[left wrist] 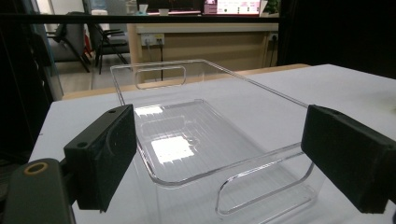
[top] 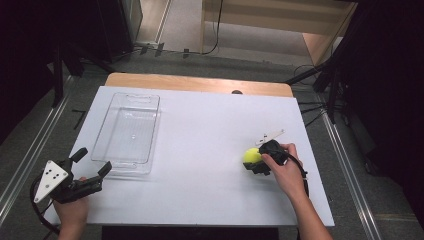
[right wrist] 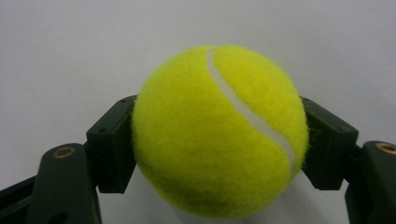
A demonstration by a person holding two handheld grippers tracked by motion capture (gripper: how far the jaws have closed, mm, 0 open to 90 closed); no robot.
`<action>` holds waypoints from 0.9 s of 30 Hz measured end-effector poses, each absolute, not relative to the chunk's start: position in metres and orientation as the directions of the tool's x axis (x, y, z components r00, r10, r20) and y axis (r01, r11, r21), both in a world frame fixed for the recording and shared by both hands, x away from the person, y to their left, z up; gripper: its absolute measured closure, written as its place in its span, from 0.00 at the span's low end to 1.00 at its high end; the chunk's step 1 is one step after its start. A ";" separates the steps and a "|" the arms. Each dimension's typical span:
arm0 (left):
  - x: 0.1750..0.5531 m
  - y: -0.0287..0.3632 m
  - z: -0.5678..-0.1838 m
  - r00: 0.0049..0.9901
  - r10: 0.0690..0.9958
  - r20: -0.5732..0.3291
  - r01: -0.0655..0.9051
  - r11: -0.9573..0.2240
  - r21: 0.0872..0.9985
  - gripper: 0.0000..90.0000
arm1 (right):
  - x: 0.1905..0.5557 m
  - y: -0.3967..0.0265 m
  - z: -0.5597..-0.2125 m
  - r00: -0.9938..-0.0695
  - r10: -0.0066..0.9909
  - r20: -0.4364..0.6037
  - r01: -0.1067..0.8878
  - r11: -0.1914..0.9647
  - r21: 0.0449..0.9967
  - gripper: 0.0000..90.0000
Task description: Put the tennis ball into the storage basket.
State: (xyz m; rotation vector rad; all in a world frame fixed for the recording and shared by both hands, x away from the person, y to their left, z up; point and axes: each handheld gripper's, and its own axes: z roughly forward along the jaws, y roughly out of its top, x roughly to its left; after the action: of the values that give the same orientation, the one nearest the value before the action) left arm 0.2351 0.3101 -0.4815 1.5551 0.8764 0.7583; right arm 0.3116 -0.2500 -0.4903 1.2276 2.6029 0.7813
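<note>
High view lays out the white tabletop (top: pixel 200 150), with a clear plastic tray (top: pixel 127 131) on its left part, its long axis running from the near edge toward the far edge and its hollow bare. At the near left corner, the left hand-held gripper (top: pixel 91 161) is held by the person's left hand (top: pixel 71 210) just short of the tray's near end, its jaws standing wide apart with nothing between them; the left gripper view confirms this, looking along the tray's length with one black jaw on each side of the near handle cut-out, neither touching the plastic. On the right part of the tabletop, well apart from the tray, lies a yellow-green tennis ball (top: pixel 251 156), partly covered from above by the right hand-held gripper (top: pixel 256 161) and the right hand (top: pixel 286 167), so its contact with the jaws is hard to make out there. The right gripper view settles it: the ball (right wrist: pixel 219 130) is clamped between the two black pads (right wrist: pixel 112 144), one on each side. Being round, the ball has no long axis; its white seam curves from upper middle to lower right.
</note>
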 end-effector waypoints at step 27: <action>0.235 0.311 -0.481 0.516 0.857 0.004 0.130 -0.083 0.988 0.12 | 0.317 -0.233 -0.465 -0.690 0.720 0.070 0.624 0.544 0.561 0.26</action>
State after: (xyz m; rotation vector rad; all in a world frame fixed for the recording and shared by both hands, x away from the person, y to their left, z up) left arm 0.2351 0.3106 -0.4813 1.5564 0.8763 0.7561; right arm 0.3168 -0.2327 -0.4652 1.1465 2.6085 0.8458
